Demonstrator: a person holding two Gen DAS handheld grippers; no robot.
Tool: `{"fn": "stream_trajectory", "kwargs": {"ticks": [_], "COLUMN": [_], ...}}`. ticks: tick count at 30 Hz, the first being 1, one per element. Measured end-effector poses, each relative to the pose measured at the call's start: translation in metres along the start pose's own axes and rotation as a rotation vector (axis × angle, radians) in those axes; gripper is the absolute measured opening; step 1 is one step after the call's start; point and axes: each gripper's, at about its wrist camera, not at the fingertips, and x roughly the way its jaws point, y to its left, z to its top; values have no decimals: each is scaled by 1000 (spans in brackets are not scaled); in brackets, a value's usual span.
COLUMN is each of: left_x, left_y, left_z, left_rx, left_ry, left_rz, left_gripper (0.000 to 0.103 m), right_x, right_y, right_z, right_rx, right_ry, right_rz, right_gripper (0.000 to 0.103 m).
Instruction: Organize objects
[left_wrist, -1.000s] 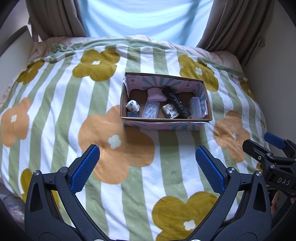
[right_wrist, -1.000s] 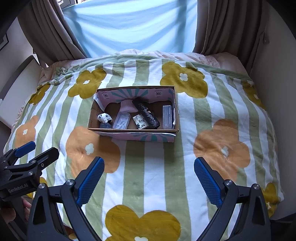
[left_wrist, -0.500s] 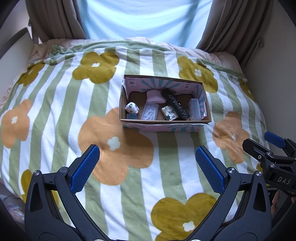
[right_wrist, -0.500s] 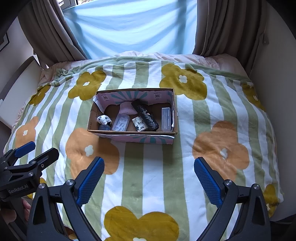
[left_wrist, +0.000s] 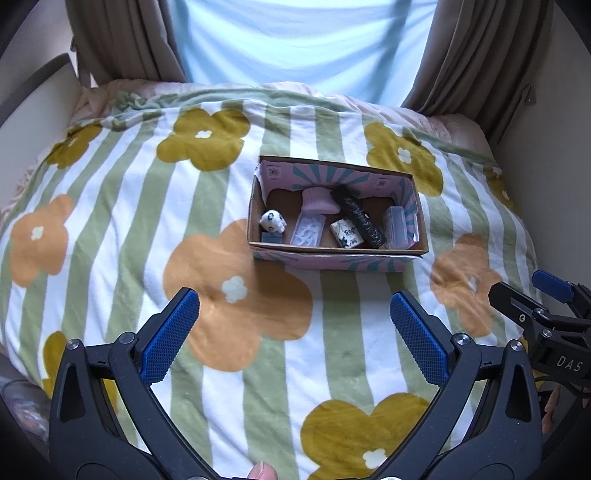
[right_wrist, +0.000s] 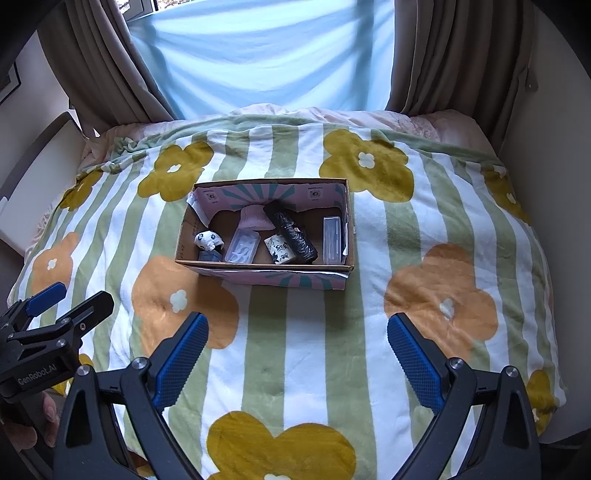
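The left hand-held gripper (left_wrist: 294, 332) hangs above a bed covered by a green-and-white striped blanket with yellow and orange flowers (left_wrist: 110, 206), its blue-padded fingers (left_wrist: 170, 334) spread wide with nothing between them. The right hand-held gripper (right_wrist: 297, 349) is likewise spread wide and empty, hovering over the same blanket (right_wrist: 424, 229).

An open cardboard box with a pink and teal printed lining (left_wrist: 334, 258) sits on the blanket well ahead of both grippers, untouched. From the left gripper it lies ahead and slightly to the right; from the right gripper, the box (right_wrist: 266, 273) lies ahead and slightly to the left.

Inside the box, as seen from the right gripper, a small white figure with dark spots (right_wrist: 208, 240) rests at the left end on a small dark block (right_wrist: 210, 255). To its right lies a clear plastic packet (right_wrist: 242, 251), then a small white box with black print (right_wrist: 280, 249), with a black crinkled cylindrical bundle (right_wrist: 291, 230) lying diagonally just beside it. A pink folded item (right_wrist: 253, 218) rests against the far wall, and a clear rectangular plastic case (right_wrist: 332, 240) lies along the right wall.

In the left view the right gripper appears at the right edge; in the right view the left gripper shows at the lower left. Brown curtains (right_wrist: 110, 62) hang beyond the bed's far end.
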Motion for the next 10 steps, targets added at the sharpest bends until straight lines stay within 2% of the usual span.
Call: {"fn": "stream_trajectory", "kwargs": {"ticks": [5,8,10], "left_x": [4,5,11], "left_y": [-2,-2,-2], "left_z": [-4,-7,-6], "left_rx": [-5,1,8], "left_ry": [-10,-20,6], "left_rz": [55,64,55], "left_gripper": [103,103,103], "right_x": [0,1,5], "right_y": [0,1,1], "right_z": [3,3,5], "right_rx": [-1,-1,3], "right_ry": [0,4,15], "right_rz": [3,1,3], "right_gripper": [97,97,97]}}
